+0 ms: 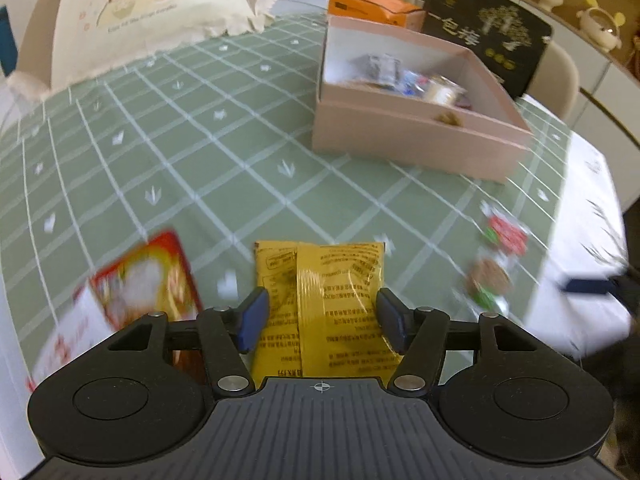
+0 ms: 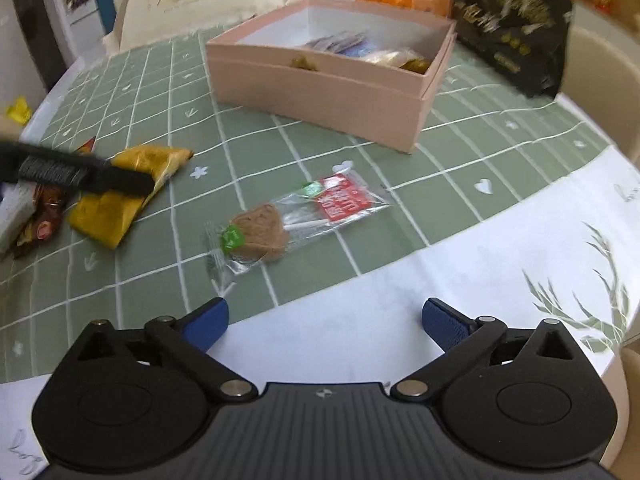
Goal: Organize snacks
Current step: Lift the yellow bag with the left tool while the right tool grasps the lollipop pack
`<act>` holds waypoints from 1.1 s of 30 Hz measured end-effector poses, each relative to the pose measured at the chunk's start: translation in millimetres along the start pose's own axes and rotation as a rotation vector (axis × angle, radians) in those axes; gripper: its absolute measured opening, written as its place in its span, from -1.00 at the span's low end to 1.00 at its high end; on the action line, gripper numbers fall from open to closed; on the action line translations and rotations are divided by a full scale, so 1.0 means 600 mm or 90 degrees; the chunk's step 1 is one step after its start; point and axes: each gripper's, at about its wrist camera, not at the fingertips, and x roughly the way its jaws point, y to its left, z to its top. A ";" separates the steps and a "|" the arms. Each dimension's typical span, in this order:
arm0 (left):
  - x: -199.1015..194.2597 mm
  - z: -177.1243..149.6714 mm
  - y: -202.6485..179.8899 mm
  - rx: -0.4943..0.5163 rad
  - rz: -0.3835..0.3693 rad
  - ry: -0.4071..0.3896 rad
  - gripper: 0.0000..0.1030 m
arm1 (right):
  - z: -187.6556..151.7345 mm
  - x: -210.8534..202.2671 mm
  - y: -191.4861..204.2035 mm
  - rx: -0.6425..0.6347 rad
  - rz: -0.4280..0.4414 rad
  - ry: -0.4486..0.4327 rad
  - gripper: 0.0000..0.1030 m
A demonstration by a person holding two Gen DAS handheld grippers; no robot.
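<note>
A few snacks sit inside the pink box (image 1: pixel 416 148); outside it, the yellow packet (image 1: pixel 320 300) lies between the left gripper's (image 1: pixel 320 314) parted jaws, ungripped, and the lollipop (image 2: pixel 288 220) waits before the wide-open, empty right gripper (image 2: pixel 325 320).

A desk (image 2: pixel 460 152) carries an open box (image 2: pixel 320 92) toward its far side, with small wrapped snacks (image 2: pixel 360 50) inside. Behind the box stand a carton (image 1: pixel 372 6) and a large bag (image 1: pixel 486 28). Nearer, a wrapped lollipop (image 2: pixel 288 220) lies flat before the right tongs (image 2: pixel 324 320). Left of it lies a sachet (image 1: pixel 320 300) — between the fingers of the left tongs (image 1: pixel 320 316) — with another packet (image 1: pixel 144 280) just beside it on the left.
</note>
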 end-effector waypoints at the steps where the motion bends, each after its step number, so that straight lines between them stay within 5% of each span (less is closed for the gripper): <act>1: -0.008 -0.012 0.000 -0.002 -0.009 0.002 0.26 | 0.007 -0.003 -0.007 0.026 0.023 -0.012 0.86; 6: -0.023 -0.039 -0.003 -0.002 -0.018 0.002 0.32 | 0.051 0.018 -0.013 0.127 0.083 -0.030 0.86; 14: -0.007 -0.032 -0.003 -0.010 -0.008 0.017 0.43 | 0.054 0.034 0.040 -0.032 -0.010 -0.056 0.46; 22: -0.015 -0.051 -0.027 -0.006 -0.003 0.013 0.41 | 0.046 0.027 -0.005 -0.016 -0.015 -0.071 0.21; 24: -0.014 -0.049 -0.033 0.000 0.006 0.019 0.41 | 0.058 0.034 0.009 -0.034 -0.012 -0.068 -0.26; 25: -0.013 -0.048 -0.034 0.001 0.007 0.022 0.41 | 0.064 0.033 0.018 -0.049 -0.003 -0.057 -0.32; 31: -0.012 -0.044 -0.032 0.003 -0.001 0.026 0.38 | 0.067 -0.046 0.025 -0.026 0.066 -0.065 -0.33; 33: -0.018 -0.039 -0.027 -0.009 -0.037 0.020 0.16 | 0.069 -0.076 0.013 -0.008 0.071 -0.086 -0.33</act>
